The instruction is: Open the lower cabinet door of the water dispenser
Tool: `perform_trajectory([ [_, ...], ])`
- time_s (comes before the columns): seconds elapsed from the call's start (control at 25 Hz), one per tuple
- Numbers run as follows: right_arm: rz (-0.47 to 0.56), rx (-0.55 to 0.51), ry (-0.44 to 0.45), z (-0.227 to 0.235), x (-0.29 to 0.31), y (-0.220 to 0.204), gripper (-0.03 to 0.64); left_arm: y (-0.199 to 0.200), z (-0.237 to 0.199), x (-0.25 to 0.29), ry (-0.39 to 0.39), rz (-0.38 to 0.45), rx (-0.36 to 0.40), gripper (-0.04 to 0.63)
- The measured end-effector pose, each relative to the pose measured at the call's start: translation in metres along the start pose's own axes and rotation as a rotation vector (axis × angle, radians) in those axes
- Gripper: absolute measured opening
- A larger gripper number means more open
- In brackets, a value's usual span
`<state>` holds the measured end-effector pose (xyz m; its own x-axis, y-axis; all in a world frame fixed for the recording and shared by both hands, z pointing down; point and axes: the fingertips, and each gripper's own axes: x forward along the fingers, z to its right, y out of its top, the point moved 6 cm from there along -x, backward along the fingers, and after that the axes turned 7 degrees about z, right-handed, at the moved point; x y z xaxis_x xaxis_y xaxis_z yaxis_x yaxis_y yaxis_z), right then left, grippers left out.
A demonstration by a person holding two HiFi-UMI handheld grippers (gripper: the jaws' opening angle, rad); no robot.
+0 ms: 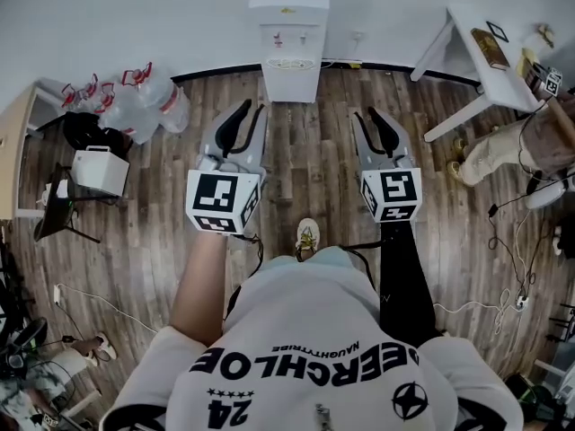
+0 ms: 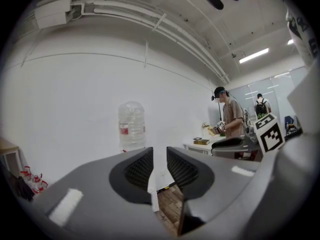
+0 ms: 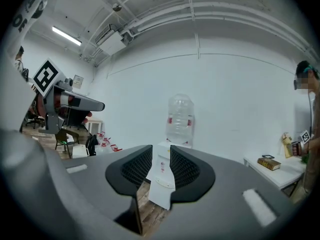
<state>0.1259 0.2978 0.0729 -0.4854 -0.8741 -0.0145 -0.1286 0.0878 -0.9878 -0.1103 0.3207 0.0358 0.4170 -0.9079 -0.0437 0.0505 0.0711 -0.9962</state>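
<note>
The white water dispenser (image 1: 289, 39) stands against the far wall with a clear bottle (image 3: 180, 119) on top. Its lower cabinet door (image 1: 292, 83) is closed. My left gripper (image 1: 241, 122) and right gripper (image 1: 377, 126) are held level side by side over the wooden floor, a short way in front of the dispenser and pointing at it. Both are open with nothing between the jaws. In the left gripper view the dispenser (image 2: 152, 191) shows through the gap of the left gripper (image 2: 159, 151). In the right gripper view the dispenser's front (image 3: 159, 194) shows through the gap of the right gripper (image 3: 160, 149).
Several empty water bottles (image 1: 144, 101) lie left of the dispenser, with a white box (image 1: 101, 169) nearer me. A white table (image 1: 485, 61) with a book stands at the right, a person (image 1: 530, 146) beside it. Cables (image 1: 512, 268) trail over the floor at the right.
</note>
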Motion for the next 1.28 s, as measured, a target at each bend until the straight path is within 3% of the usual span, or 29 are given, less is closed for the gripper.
perform_trajectory([
  [0.6, 0.019, 0.027, 0.042, 0.059, 0.077, -0.017, 0.091, -0.004, -0.021, 0.082, 0.047, -0.008, 0.026, 0.086],
  [1.28, 0.021, 0.029, 0.049, 0.086, 0.099, -0.024, 0.091, -0.010, -0.028, 0.113, 0.061, -0.025, 0.035, 0.086],
])
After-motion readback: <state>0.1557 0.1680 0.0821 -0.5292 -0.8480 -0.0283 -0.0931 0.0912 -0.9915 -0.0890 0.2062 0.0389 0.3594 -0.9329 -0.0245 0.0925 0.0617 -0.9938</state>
